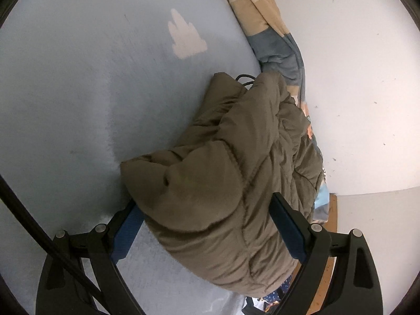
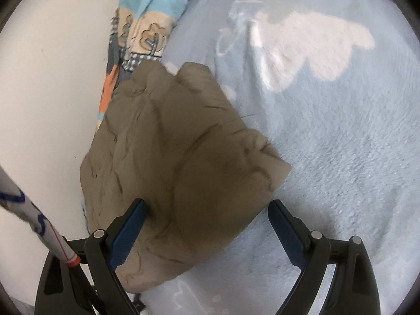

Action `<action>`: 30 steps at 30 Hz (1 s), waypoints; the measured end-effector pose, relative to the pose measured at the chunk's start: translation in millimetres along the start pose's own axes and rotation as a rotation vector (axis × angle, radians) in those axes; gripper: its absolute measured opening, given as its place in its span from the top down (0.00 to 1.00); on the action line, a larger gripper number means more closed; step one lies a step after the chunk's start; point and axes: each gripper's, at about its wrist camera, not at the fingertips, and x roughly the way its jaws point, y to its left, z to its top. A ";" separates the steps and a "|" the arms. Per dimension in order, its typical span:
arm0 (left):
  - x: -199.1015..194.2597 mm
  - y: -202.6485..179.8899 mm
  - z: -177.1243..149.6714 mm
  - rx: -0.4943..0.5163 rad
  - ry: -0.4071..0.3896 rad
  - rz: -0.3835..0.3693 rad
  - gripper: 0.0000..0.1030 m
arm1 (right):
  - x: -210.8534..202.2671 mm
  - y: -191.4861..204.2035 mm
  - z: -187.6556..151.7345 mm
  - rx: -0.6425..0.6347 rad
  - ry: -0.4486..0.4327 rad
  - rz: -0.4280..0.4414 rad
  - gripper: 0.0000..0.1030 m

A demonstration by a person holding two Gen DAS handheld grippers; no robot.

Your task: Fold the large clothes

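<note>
A folded olive-brown padded jacket (image 1: 223, 173) lies as a thick bundle on the light blue fleece blanket (image 1: 78, 99), close to the white wall. In the left wrist view my left gripper (image 1: 207, 223) straddles the near end of the bundle with its jaws wide. The jacket fills the whole gap and both blue pads (image 1: 287, 228) touch it. In the right wrist view the same jacket (image 2: 170, 157) looks blurred. My right gripper (image 2: 207, 225) is open: its left finger (image 2: 128, 233) rests against the jacket, while its right finger (image 2: 286, 233) stands apart over the blanket (image 2: 341, 157).
A patchwork quilt (image 1: 270, 26) in beige, grey and blue is bunched along the wall (image 1: 367, 78) behind the jacket. A wooden edge (image 1: 332, 218) shows by the wall. A black cable (image 1: 23, 210) crosses the lower left. A patterned strap (image 2: 31, 215) crosses the right wrist view's lower left.
</note>
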 end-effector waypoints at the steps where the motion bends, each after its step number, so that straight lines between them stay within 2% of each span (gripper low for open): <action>1: 2.4 -2.4 0.6 0.003 0.002 0.001 0.11 | 3.2 -3.7 2.6 0.017 -0.003 0.023 0.06; 5: 11.8 -16.1 0.6 0.047 -0.019 0.029 0.11 | 14.1 -5.5 13.0 0.026 0.004 0.057 0.04; 7: 10.9 -27.1 -2.2 0.120 -0.046 0.074 0.14 | 17.8 1.3 15.4 -0.005 0.002 0.040 0.07; 8: 9.2 -32.2 -4.4 0.162 -0.060 0.105 0.20 | 17.6 5.8 16.0 -0.038 -0.007 0.010 0.18; 9: 9.5 -42.7 -8.5 0.227 -0.082 0.152 0.24 | 16.3 17.3 14.2 -0.106 -0.019 -0.046 0.22; 10: 8.4 -60.4 -15.9 0.335 -0.118 0.210 0.33 | 15.2 24.1 13.9 -0.147 -0.028 -0.074 0.29; 11: 8.2 -69.9 -21.0 0.399 -0.136 0.242 0.39 | 12.2 33.6 11.4 -0.206 -0.043 -0.114 0.36; 12: 8.1 -86.6 -30.1 0.502 -0.165 0.297 0.42 | 10.8 39.0 9.5 -0.240 -0.051 -0.139 0.38; 13: 7.7 -97.1 -36.9 0.563 -0.187 0.326 0.45 | 8.8 49.7 5.1 -0.302 -0.068 -0.181 0.42; 17: 3.6 -116.8 -53.4 0.687 -0.234 0.385 0.51 | 6.0 87.6 -18.6 -0.551 -0.143 -0.345 0.49; 19: 1.9 -122.7 -58.3 0.730 -0.249 0.406 0.52 | 6.4 107.9 -35.9 -0.695 -0.192 -0.428 0.51; 22: -4.6 -129.4 -66.9 0.754 -0.259 0.411 0.52 | 3.2 125.4 -48.0 -0.797 -0.233 -0.480 0.55; 30: -48.1 -144.6 -82.5 0.758 -0.281 0.370 0.52 | -36.6 150.6 -65.2 -0.880 -0.291 -0.470 0.57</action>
